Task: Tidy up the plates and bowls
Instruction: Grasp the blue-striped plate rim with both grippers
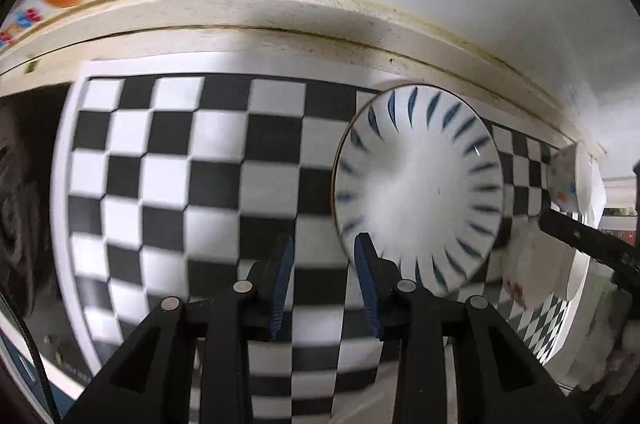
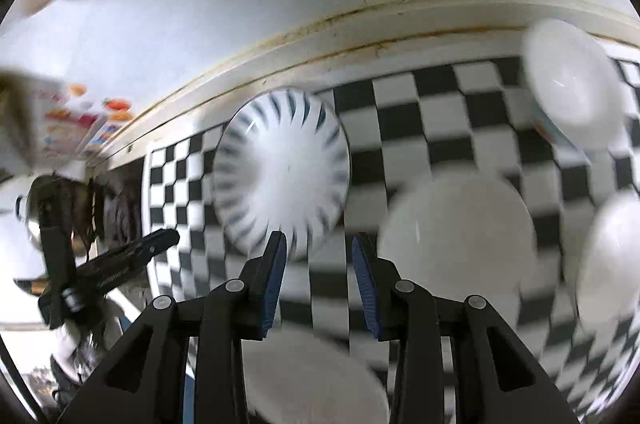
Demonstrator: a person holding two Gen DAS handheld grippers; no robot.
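A white bowl with blue radial strokes (image 1: 418, 192) rests on the black-and-white checkered mat (image 1: 180, 164). My left gripper (image 1: 324, 256) is open and empty, its right finger just left of the bowl's rim. The same striped bowl (image 2: 280, 172) shows in the right wrist view, just beyond my open, empty right gripper (image 2: 318, 252). A plain white plate (image 2: 456, 236) lies right of it. Another white dish (image 2: 312, 380) lies under the right gripper. White bowls (image 2: 572, 84) sit at the far right, one lower down (image 2: 612, 264). The view is blurred.
A cream ledge (image 1: 280, 12) and white wall run behind the mat. The right gripper's black fingers (image 1: 580, 236) and white dishes (image 1: 536, 272) show at the right of the left view. The left gripper (image 2: 120, 264) and a metal pot (image 2: 32, 224) sit left.
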